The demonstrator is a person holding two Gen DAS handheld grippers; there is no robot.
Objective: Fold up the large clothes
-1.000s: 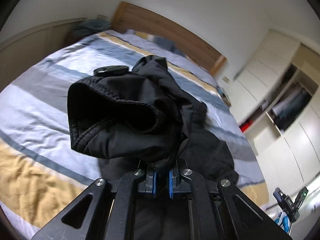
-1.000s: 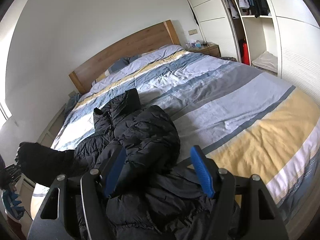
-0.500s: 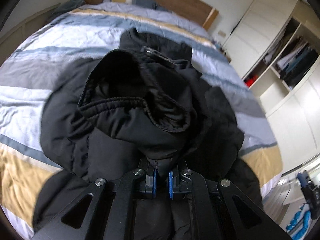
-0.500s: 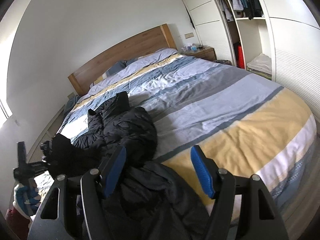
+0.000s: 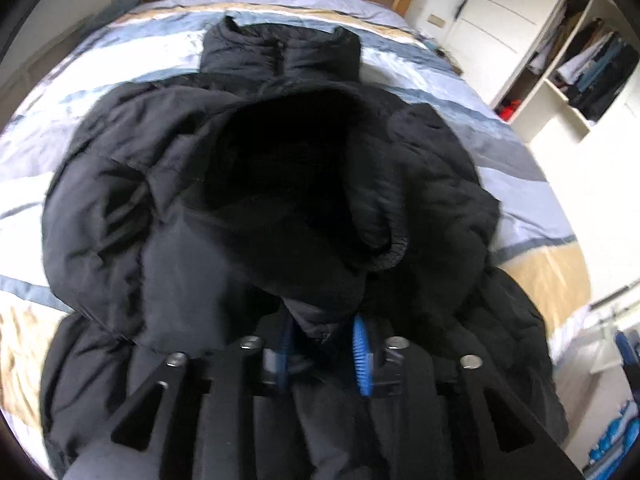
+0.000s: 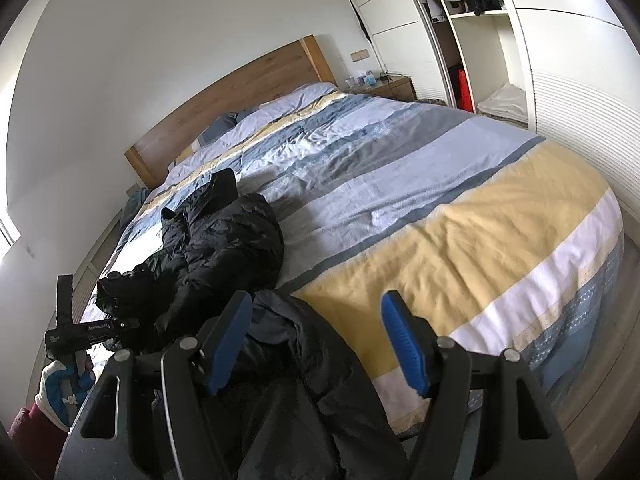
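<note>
- Since a second ago, my left gripper [image 5: 322,350] has swung in over the black puffer jacket [image 5: 256,208] and tipped downward; the cuff that hung clamped and lifted then now droops onto the jacket's body, and the jaws are opening with a fold of sleeve fabric between the blue pads [image 5: 362,354], which no longer pinch it.
- Largest thing I see is the bed [image 6: 460,216], its striped duvet taking up most of both views; to the jacket's right, toward the wardrobe [image 6: 472,52], the whole spread is bare, giving plenty of room to lay cloth out.
- That jacket lies bunched on the bed's left half, collar [image 5: 280,54] toward the wooden headboard [image 6: 240,92], hem spilling over the near edge of the bed under my grippers.
- Its sleeve [image 5: 304,184] is doubled back across the chest, cuff mouth gaping toward my left camera.
- My right gripper [image 6: 316,344] hangs released, jaws wide, above the hem at the bed's near edge, nothing between the pads.
- At the far left of the right view, a gloved hand [image 6: 64,384] carries the left gripper.
</note>
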